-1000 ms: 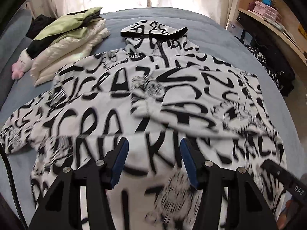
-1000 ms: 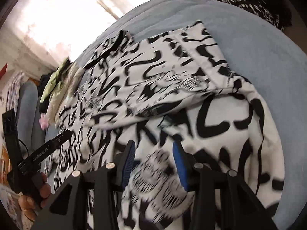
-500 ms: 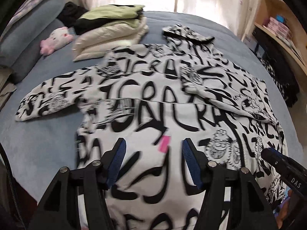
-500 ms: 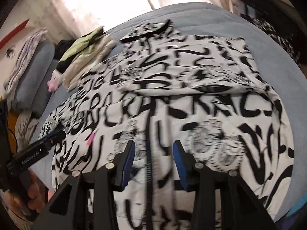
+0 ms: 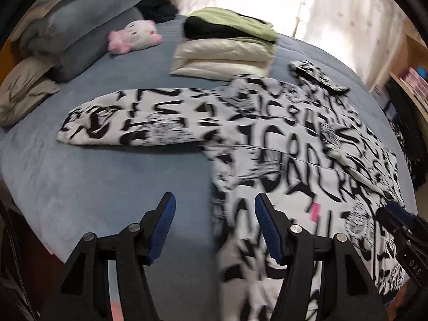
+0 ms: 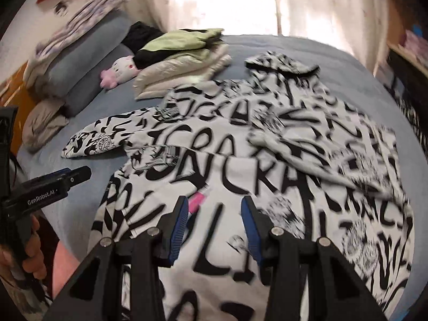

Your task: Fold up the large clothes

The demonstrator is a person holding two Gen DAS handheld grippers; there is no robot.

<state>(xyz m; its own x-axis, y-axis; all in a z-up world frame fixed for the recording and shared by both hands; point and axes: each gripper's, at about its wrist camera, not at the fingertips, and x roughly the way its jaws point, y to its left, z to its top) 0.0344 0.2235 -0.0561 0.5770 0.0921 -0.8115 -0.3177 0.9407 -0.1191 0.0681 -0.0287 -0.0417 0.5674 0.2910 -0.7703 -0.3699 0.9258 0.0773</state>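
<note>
Your hoodie lies flat mid-bed, one sleeve stretching toward nine o'clock. Your left gripper and right gripper hover spread, empty. Next, likely pinch that sleeve and fold it inward.

hoodie hem cut off by bottom edge in both views, print smeared by motion blur; shelf items at right too blurry to identify.

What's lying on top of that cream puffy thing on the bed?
A folded green and black garment lies on the cream padded jacket. Anything tucked between or beneath them is hidden.
</note>
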